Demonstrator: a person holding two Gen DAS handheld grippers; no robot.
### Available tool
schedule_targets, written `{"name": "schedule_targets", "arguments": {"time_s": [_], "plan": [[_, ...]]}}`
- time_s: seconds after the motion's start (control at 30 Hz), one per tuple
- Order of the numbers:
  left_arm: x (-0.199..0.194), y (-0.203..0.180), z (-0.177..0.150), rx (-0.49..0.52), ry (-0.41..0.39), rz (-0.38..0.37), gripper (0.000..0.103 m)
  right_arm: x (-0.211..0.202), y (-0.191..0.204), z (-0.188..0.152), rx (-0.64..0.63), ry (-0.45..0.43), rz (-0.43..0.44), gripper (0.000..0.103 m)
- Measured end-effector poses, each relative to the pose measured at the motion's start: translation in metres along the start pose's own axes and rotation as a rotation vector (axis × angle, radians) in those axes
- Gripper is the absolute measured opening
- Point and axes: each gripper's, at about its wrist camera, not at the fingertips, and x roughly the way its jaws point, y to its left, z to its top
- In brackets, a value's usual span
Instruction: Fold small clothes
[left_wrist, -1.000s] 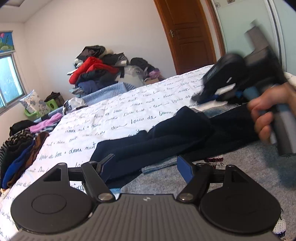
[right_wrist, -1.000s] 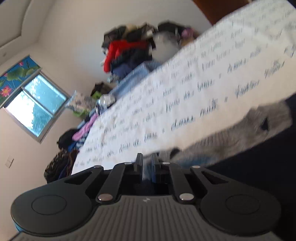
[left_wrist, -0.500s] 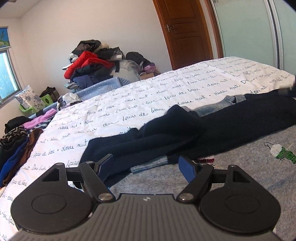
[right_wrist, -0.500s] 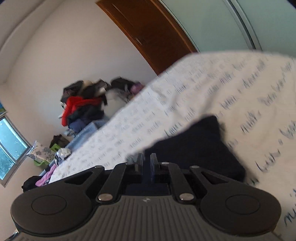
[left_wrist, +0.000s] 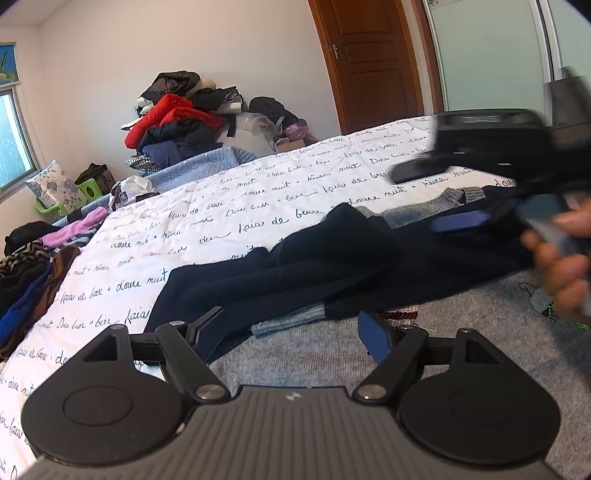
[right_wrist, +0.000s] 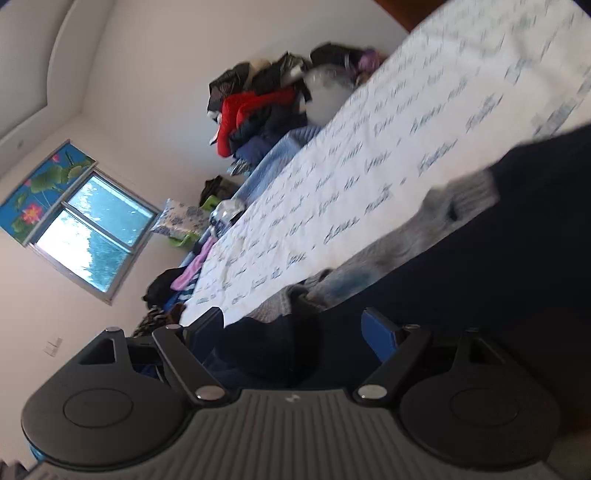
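Observation:
A grey knit sweater (left_wrist: 461, 354) with navy sleeves lies on the bed. One navy sleeve (left_wrist: 314, 273) is folded across it and ends in a grey cuff (left_wrist: 458, 195). My left gripper (left_wrist: 291, 332) is open and hovers low over the sweater's near edge, holding nothing. My right gripper (left_wrist: 439, 195), blurred and held by a hand (left_wrist: 561, 269), is at the right above the navy cloth. In the right wrist view the right gripper (right_wrist: 291, 332) has its jaws opening wide. Navy cloth (right_wrist: 480, 295) lies under and between them, not pinched, and the grey cuff (right_wrist: 465, 195) is beyond.
The white bedspread (left_wrist: 221, 229) with script print stretches away to the left and back. A heap of clothes (left_wrist: 177, 118) is piled by the far wall. Folded garments (left_wrist: 29, 280) sit at the bed's left edge. A brown door (left_wrist: 373, 62) stands behind.
The right gripper went from shut to wide open and let go of the navy cloth. It swung back into the left wrist view at the right. The left gripper stayed put.

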Motion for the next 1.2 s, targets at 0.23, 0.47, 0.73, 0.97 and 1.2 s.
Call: {"name": "schedule_targets", "arguments": {"time_s": [0.23, 0.47, 0.73, 0.97, 1.2], "plan": [[0.003, 0.003, -0.002, -0.007, 0.010, 0.012, 0.079, 0.054, 0.024, 0.005, -0.169, 0.074, -0.049, 0.029], [0.007, 0.001, -0.001, -0.005, 0.038, 0.027, 0.080, 0.044, 0.059, -0.002, -0.352, -0.012, -0.162, 0.006], [0.006, 0.002, 0.002, -0.021, 0.028, 0.016, 0.080, -0.080, 0.059, -0.002, -0.306, -0.374, -0.214, 0.006], [0.012, -0.007, 0.001, 0.016, 0.054, 0.012, 0.080, -0.112, -0.003, -0.023, -0.145, -0.264, -0.397, 0.006], [0.013, -0.007, 0.000, 0.023, 0.059, 0.019, 0.080, -0.119, -0.040, -0.031, 0.019, -0.215, -0.376, 0.011]]}}
